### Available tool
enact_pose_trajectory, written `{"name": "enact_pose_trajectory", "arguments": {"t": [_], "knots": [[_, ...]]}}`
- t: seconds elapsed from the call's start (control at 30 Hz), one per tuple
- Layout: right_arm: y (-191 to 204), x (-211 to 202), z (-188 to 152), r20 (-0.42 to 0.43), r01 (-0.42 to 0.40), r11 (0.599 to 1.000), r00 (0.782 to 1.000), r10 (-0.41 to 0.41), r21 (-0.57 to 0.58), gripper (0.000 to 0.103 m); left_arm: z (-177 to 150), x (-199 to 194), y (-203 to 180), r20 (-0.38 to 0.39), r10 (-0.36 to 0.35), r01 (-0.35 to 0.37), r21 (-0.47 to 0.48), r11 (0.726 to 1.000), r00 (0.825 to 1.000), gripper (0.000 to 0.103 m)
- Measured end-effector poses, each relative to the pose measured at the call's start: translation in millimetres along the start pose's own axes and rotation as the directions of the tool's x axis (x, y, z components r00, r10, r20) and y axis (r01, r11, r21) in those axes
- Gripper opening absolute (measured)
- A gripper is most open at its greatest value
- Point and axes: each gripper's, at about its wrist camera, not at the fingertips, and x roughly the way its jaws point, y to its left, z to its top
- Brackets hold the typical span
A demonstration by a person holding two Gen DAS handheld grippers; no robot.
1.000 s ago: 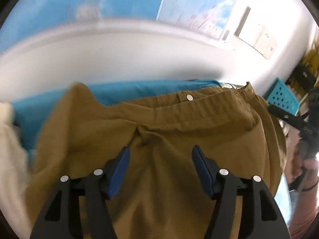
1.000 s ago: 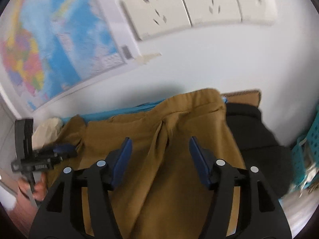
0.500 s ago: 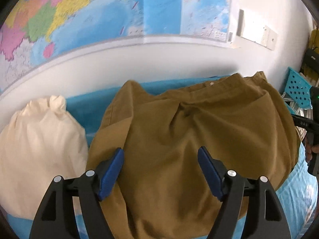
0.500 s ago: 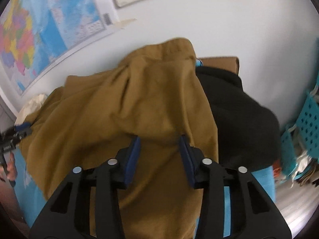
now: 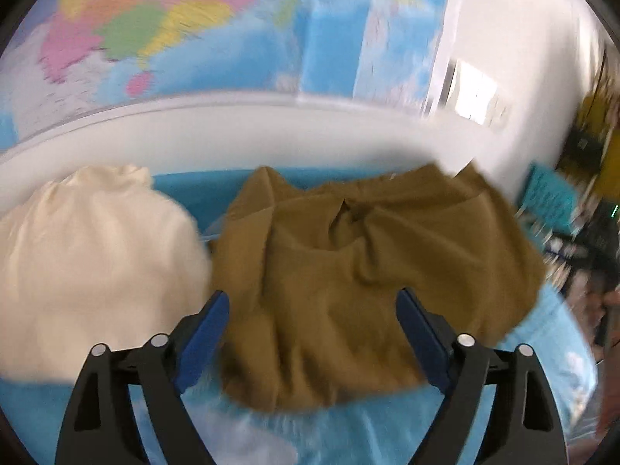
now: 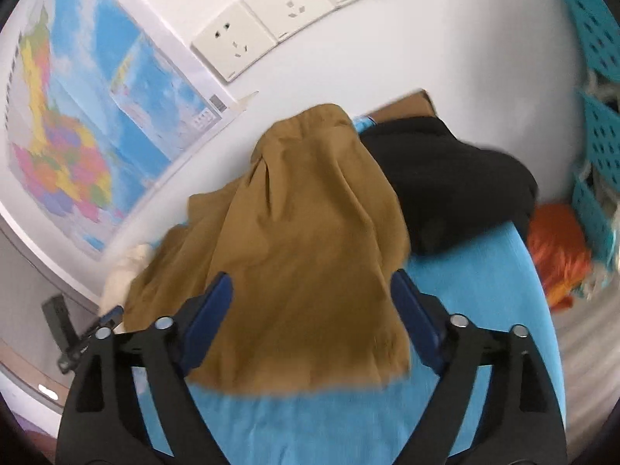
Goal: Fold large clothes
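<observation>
The brown garment (image 5: 348,279) lay bunched on the blue-covered counter (image 6: 465,348), between a cream bundle (image 5: 89,263) and a black garment (image 6: 445,178). The left gripper (image 5: 312,333) hovered over it with fingers spread wide, gripping nothing. The right gripper (image 6: 310,321) was likewise wide open and empty above the cloth's near edge.

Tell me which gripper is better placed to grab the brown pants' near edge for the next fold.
Probably the right gripper: open, with the brown pants' near hem just below its fingers. The left gripper is open too, but its view is blurred.
</observation>
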Motion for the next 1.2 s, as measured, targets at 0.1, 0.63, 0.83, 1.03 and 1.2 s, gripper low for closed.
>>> {"name": "enact_pose_trajectory", "arguments": {"t": [0.1, 0.63, 0.83, 1.03, 1.2], "knots": [[-23, -8, -28, -0.051, -0.085, 0.987, 0.994, 0.093, 0.135, 0.089, -19, -19, 17, 0.008, -0.027, 0.027, -0.047, 0.999, 1.000, 0.090], [10, 59, -28, -0.076, 0.020, 0.994, 0.997, -0.012, 0.106, 0.067, -25, 64, 28, -0.151, -0.063, 0.040, -0.152, 0.988, 0.987, 0.073], [22, 29, -16, -0.048, -0.094, 0.993, 0.994, 0.098, 0.077, 0.020, -17, 27, 23, -0.117, -0.077, 0.056, -0.177, 0.983, 0.990, 0.037], [62, -66, -24, 0.013, -0.188, 0.982, 0.982, 0.189, -0.022, 0.019, -23, -37, 3, -0.059, -0.177, 0.167, -0.141, 0.976, 0.982, 0.034], [51, -104, -71, -0.074, -0.083, 0.996, 0.994, 0.082, -0.009, 0.023, -81, -59, -7, -0.129, -0.284, 0.269, -0.124, 0.955, 0.950, 0.038]]}}
